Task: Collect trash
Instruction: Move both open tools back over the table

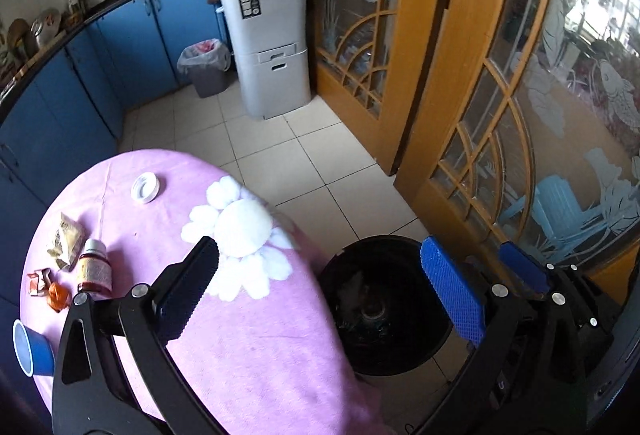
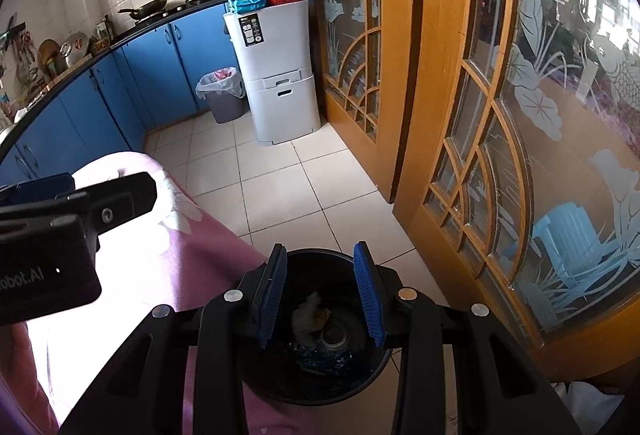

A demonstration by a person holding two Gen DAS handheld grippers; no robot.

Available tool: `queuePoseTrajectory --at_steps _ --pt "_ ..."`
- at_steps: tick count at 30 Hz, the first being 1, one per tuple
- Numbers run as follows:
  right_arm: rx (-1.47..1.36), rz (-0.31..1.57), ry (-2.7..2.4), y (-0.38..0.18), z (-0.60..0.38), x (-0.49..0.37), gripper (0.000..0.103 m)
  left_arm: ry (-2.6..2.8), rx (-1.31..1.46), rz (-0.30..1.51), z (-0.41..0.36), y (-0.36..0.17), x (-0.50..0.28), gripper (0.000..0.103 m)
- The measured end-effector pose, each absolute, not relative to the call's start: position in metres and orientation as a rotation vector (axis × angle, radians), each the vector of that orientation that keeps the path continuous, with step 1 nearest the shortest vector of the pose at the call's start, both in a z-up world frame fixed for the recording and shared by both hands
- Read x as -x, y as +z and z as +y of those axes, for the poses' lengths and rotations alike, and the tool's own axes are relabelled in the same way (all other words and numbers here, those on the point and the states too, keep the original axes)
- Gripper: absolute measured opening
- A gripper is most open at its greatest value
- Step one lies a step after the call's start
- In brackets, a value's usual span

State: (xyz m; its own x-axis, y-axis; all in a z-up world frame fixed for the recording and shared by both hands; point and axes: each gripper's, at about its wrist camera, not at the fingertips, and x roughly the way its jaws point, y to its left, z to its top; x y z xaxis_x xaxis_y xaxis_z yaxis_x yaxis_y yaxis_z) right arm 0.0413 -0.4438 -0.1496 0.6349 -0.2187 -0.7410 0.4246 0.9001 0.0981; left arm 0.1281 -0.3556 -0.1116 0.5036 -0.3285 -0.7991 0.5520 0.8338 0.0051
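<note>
Left tongs (image 1: 328, 287) stand wide apart, nothing between them: one black pad with a fine knurled grid, one blue pad (image 1: 452, 295) with the same waffle texture. Under them, a round black bin (image 1: 404, 351) on the tiled floor, smooth dark wall, sitting just beside the tabletop edge. From this side the inside is murky; a round metal-looking disc shows at the bottom.

Right tongs (image 2: 322, 293) hang straight over the same bin (image 2: 280, 391), set narrow, gap clear, gripping nothing. Between the ribbed blue pads, down in the bin: a crumpled pale wad (image 2: 308, 313), a tape roll (image 2: 334, 335) lying flat, and bluish crinkled wrapping below that.

Left of the left tongs, the tabletop (image 1: 256, 347) wears a soft pink cloth with a fluffy white flower (image 1: 240, 231). More trash waits out there: a white ring-shaped lid (image 1: 145, 187) beyond the black pad, a crinkled tan packet (image 1: 66, 241), a small brown bottle (image 1: 95, 269) with white cap, upright just beside the packet, a torn red-and-white wrapper (image 1: 38, 281) and an orange scrap (image 1: 58, 295) near it. A blue cup (image 1: 34, 353), white inside, sits at the cloth's near edge.

Far ahead of both tongs, a grey bin (image 1: 206, 69) with a clear liner holds something pink, next to a tall grey plastic cabinet (image 1: 276, 47).
</note>
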Motion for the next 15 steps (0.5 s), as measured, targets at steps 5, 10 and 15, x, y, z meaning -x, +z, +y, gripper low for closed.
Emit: queuePoseTrajectory --at_steps 5,10,15 --pt "-0.252 0.801 -0.353 -0.144 -0.431 -0.048 0.035 -0.505 -0.245 0.897 -0.333 -0.107 -0.135 0.100" --pt "-0.229 0.795 -0.330 -0.137 -0.412 -0.055 0.035 -0.464 -0.209 0.903 -0.308 -0.103 -0.142 0.100" --pt "-0.206 0.785 -0.296 -0.131 -0.393 -0.063 0.072 -0.438 -0.187 0.903 -0.286 -0.101 -0.144 0.100"
